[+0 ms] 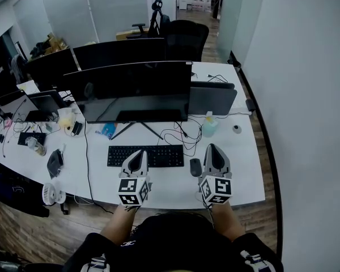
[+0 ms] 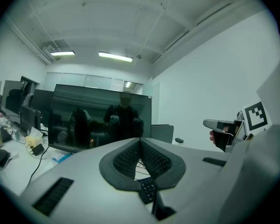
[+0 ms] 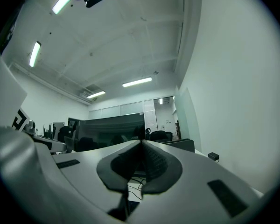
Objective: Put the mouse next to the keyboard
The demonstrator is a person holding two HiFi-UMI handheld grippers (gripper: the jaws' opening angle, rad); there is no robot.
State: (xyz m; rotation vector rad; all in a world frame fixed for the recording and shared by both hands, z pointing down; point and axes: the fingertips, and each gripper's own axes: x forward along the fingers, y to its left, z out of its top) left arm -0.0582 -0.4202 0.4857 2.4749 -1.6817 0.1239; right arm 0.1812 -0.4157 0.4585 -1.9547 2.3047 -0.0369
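The mouse (image 1: 196, 167) lies on the white bench (image 1: 243, 174) just beside the right end of the keyboard (image 1: 145, 155), with a narrow strip of bare bench between them. It sits level with the keyboard's lower rows, where a right hand would naturally fall. Judged from this layout, the placement the task asks for looks done.

The right gripper (image 1: 211, 148) hovers just to the right of the mouse and clear of it. Its fingers (image 3: 154, 164) are clenched tip to tip with nothing between them, so it carries nothing. Its own view looks level across the room toward the monitor (image 3: 112, 129) and not down at the bench, which fits a gripper held above the work, not reaching for it.

The left gripper (image 1: 138, 152) hangs over the near edge of the keyboard. Its fingers (image 2: 126, 160) are likewise pressed together and empty (only a few keys show through the gap beneath the pads). It appears to be parked, not working: the mouse is on the far side of it, so the job needs nothing from this hand.

Loose cables (image 1: 181, 135) and a pale bottle (image 1: 209, 124) sit behind the keyboard, well apart from the mouse.
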